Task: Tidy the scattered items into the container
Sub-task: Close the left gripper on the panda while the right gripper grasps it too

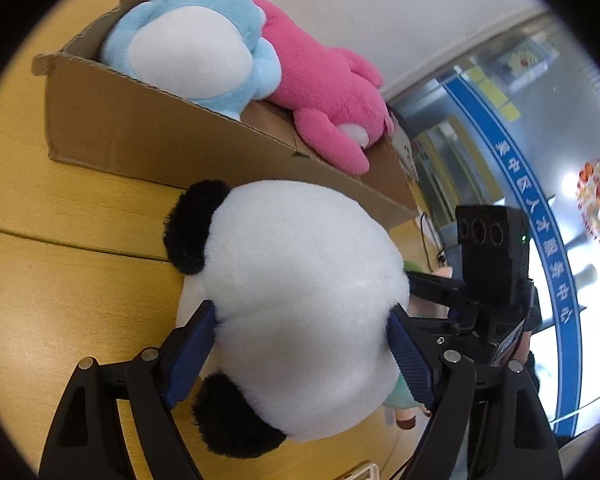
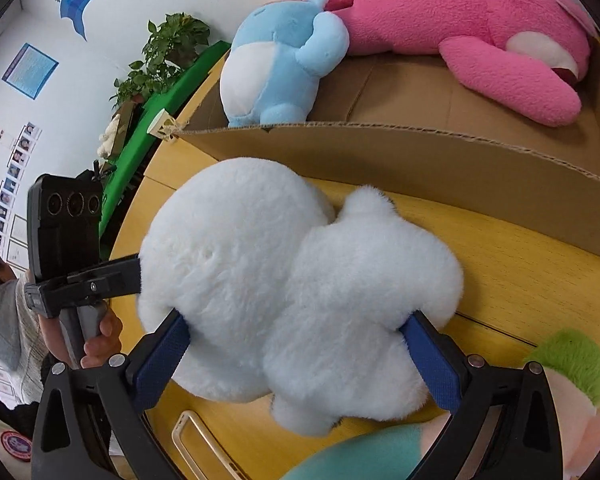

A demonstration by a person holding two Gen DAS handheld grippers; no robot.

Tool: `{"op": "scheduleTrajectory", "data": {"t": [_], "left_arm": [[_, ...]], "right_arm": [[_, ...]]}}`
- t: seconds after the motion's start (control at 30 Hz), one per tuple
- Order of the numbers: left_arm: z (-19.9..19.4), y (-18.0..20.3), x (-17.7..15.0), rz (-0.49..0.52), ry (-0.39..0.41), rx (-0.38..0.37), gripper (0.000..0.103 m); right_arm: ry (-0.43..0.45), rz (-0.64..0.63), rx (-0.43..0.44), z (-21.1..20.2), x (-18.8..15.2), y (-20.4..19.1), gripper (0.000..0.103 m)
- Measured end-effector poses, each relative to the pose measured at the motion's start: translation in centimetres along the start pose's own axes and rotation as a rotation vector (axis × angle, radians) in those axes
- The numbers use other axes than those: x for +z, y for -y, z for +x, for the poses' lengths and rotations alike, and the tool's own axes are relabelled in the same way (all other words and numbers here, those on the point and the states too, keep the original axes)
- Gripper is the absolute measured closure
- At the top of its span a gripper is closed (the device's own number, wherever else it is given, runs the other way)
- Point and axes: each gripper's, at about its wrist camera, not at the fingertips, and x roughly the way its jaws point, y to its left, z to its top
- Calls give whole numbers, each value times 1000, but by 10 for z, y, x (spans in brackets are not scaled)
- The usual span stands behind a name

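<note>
A white panda plush [image 1: 300,300] with black ears lies on the wooden table [image 1: 60,280], in front of the cardboard box [image 1: 140,128]. My left gripper [image 1: 300,316] stands wide around its head, with the blue pads [image 1: 192,348] at the fur on both sides and no visible squeeze. My right gripper [image 2: 296,320] straddles the panda's white body [image 2: 300,280] the same way, its fingertips sunk into the fur edge. The box [image 2: 420,152] holds a light blue plush [image 1: 188,48] and a pink plush [image 1: 324,88], which hangs over the rim.
A doll with green hair [image 2: 572,360] and a teal soft item [image 2: 360,452] lie at the near right of the table. A thin cream frame [image 2: 188,436] lies near the front edge. A person's hand [image 2: 100,336] grips the left handle. A potted plant [image 2: 164,52] stands behind.
</note>
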Motion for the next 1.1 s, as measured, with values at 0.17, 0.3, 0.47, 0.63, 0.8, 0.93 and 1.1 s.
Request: {"op": "scheduleTrajectory", "data": {"t": [0.17, 0.3, 0.47, 0.63, 0.8, 0.93, 1.1], "left_arm": [[4, 5, -2, 15, -21, 27, 22], [3, 4, -5, 16, -27, 33, 24], [-2, 10, -10, 49, -16, 69, 37], [-7, 24, -14, 103, 8, 103, 43], [-15, 38, -17, 134, 34, 139, 44], [-28, 49, -17, 143, 75, 137, 44], [-54, 75, -8, 195, 145, 139, 44]], "right_arm": [[-19, -28, -30, 6, -2, -7, 0], [-56, -81, -83, 14, -2, -20, 0], [-49, -107, -105, 18, -4, -28, 6], [17, -106, -121, 10, -16, -35, 22], [76, -106, -129, -4, -29, -42, 33], [104, -126, -143, -10, -29, -55, 37], [183, -162, -146, -32, -24, -76, 37]]}}
